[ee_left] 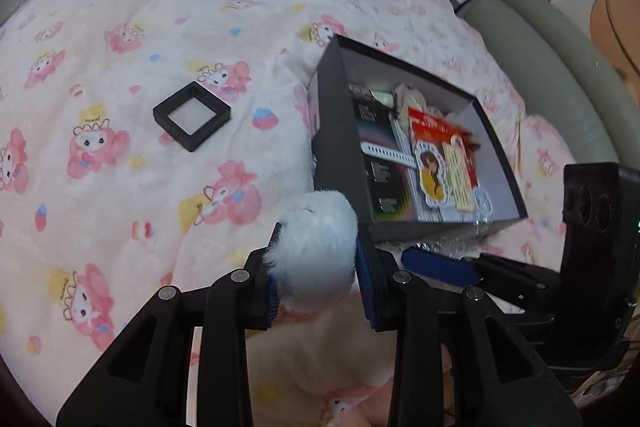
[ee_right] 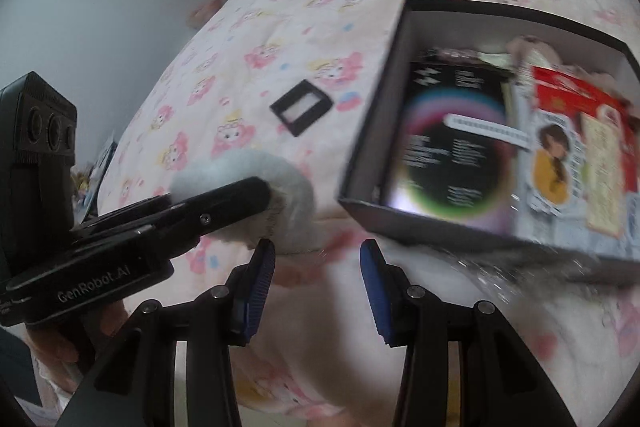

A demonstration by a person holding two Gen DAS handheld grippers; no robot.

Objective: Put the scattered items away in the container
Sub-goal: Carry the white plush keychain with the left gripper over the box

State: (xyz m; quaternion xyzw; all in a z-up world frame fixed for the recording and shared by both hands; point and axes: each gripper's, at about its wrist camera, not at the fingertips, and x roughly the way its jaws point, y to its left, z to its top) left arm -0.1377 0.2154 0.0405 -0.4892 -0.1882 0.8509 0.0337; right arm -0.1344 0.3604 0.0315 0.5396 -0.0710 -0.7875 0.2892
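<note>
Left gripper (ee_left: 316, 267) clamped on a white fluffy pompom (ee_left: 316, 247), blue pads pressed into the fur on both sides. Pompom is held above the blanket (ee_left: 120, 27), just beside the near left corner of the box (ee_left: 332, 107).

Right gripper (ee_right: 318, 281): jaws apart, nothing seen between the pads, only blanket beneath. A crinkled clear wrapper (ee_right: 492, 275) lies just right of it, against the box's near wall; whether the gripper touches it, cannot tell.

Box is black outside, pale inside, open at the top, resting on the blanket. Inside: a dark pack (ee_left: 378, 163) with a rainbow ring printed on it, a white strap (ee_left: 386, 153) lying across it, a red packet (ee_left: 444, 143), and a cartoon figure card (ee_left: 434, 173). More items at the far end, too blurred to identify.

Still out on the blanket: a small black square frame (ee_left: 192, 115) with a clear centre, lying flat, well apart from the box to its left.
</note>
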